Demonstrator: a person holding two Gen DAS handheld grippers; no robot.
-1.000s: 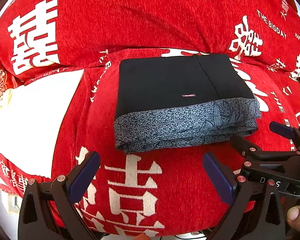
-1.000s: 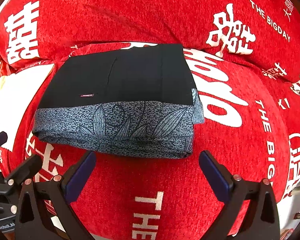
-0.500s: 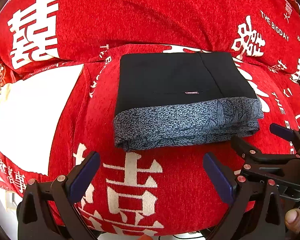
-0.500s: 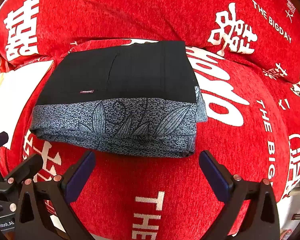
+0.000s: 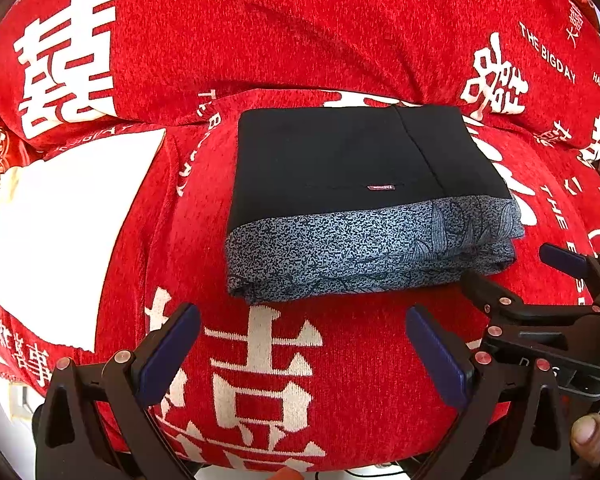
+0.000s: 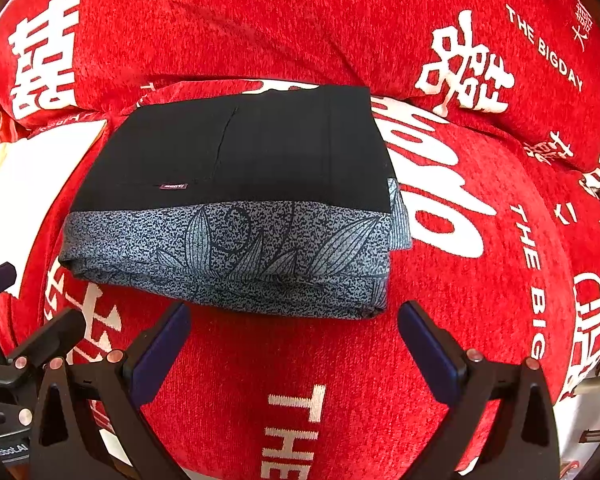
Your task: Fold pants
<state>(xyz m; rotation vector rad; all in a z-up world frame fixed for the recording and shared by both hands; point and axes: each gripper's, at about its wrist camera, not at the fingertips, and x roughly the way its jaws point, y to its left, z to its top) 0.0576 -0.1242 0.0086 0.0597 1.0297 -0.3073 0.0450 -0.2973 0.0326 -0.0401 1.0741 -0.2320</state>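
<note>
left tongs [image 5: 302,346] spread wide, right tongs [image 6: 294,342] spread wide, both empty

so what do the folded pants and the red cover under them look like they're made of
The folded pants look like a smooth, matte black woven cloth, flat with crisp seams. Their grey band seems a thinner printed fabric with speckles and leaf outlines. The red cover looks like chenille or a similar plush weave: a fuzzy, nubby pile, with white lettering that looks woven in. Exact fibres cannot be told.

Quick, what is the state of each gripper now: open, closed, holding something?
Left gripper: open, holding nothing, short of the folded pants.
Right gripper: open, holding nothing, also short of the pants.
</note>
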